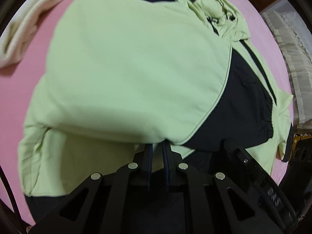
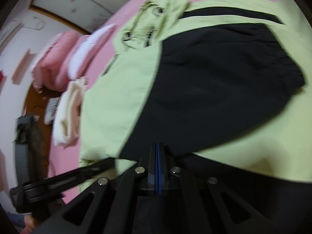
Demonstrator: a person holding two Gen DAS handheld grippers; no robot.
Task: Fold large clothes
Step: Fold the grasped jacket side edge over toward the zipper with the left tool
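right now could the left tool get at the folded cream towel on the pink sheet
Probably not without letting go first. The left tool looks shut on the near edge of the light green and black jacket, while the folded cream towel lies apart from it on the pink bed sheet, with nothing between.

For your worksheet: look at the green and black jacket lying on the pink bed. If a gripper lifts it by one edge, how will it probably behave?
The jacket will probably droop, since its folded layers sag and crumple at the hood. It looks light for its size, being thin cloth. The smooth black panel may slide over the layer beneath.
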